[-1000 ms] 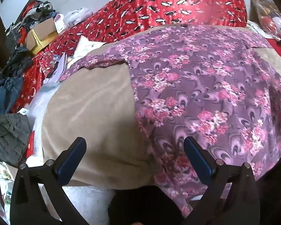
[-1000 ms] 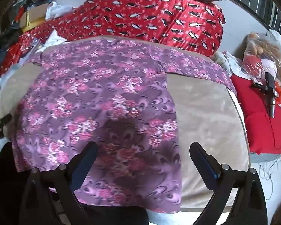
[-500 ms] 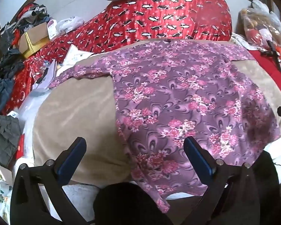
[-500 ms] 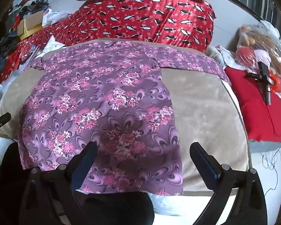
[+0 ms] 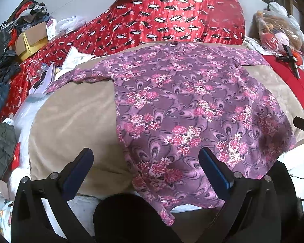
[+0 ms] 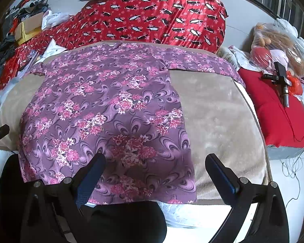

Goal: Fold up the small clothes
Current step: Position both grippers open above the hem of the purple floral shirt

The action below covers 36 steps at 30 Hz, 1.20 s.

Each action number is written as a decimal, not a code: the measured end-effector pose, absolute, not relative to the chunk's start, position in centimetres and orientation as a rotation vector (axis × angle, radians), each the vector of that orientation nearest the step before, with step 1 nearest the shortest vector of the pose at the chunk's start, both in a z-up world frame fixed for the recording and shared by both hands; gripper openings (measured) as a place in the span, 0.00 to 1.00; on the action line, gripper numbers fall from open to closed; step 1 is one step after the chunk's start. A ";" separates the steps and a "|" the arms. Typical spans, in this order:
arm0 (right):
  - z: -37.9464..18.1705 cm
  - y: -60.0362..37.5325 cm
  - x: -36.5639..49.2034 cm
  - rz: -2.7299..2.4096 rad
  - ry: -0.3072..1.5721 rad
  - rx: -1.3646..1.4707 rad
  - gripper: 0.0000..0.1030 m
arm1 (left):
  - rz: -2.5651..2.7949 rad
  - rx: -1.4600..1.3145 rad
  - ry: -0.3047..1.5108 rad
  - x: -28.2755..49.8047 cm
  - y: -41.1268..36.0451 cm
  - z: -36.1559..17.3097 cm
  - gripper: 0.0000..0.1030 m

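I've pulled both grippers, left (image 5: 146, 166) and right (image 6: 155, 167), back off the floral top (image 5: 192, 105) (jaws apart, empty), which seems spread flat, unfolded.

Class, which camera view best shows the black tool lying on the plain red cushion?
The right wrist view: the black tool lies whole and fairly large on the plain red cushion. The left wrist view shows it small and distorted at the frame's right edge.

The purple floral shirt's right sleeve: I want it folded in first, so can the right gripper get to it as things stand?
Probably yes. The right gripper is open and holds nothing, and the right sleeve lies flat on the beige blanket with nothing on top of it, only bare blanket between.
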State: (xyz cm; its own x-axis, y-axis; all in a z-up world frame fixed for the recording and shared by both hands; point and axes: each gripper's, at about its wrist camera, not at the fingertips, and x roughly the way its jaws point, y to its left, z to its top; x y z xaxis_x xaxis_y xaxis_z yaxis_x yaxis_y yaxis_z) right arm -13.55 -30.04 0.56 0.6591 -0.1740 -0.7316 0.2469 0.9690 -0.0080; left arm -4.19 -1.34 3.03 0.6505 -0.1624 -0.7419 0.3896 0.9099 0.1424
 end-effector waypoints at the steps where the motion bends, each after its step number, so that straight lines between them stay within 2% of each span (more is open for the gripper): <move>1: 0.6 -30.0 -13.6 -0.239 0.817 0.093 0.97 | -0.321 0.303 0.807 -4.2 -1.4 3.0 1.00; 36: 0.7 -30.4 -14.3 -0.253 0.812 0.118 0.97 | -0.347 0.310 0.827 -4.6 -2.1 2.2 1.00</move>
State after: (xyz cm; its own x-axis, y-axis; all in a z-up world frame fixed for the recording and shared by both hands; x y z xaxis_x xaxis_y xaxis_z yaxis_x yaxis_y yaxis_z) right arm -14.30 -30.37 0.69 0.6601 -0.1780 -0.7298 0.2680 0.9634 0.0074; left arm -4.62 -2.05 2.24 0.6271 -0.1785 -0.7582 0.4159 0.8997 0.1322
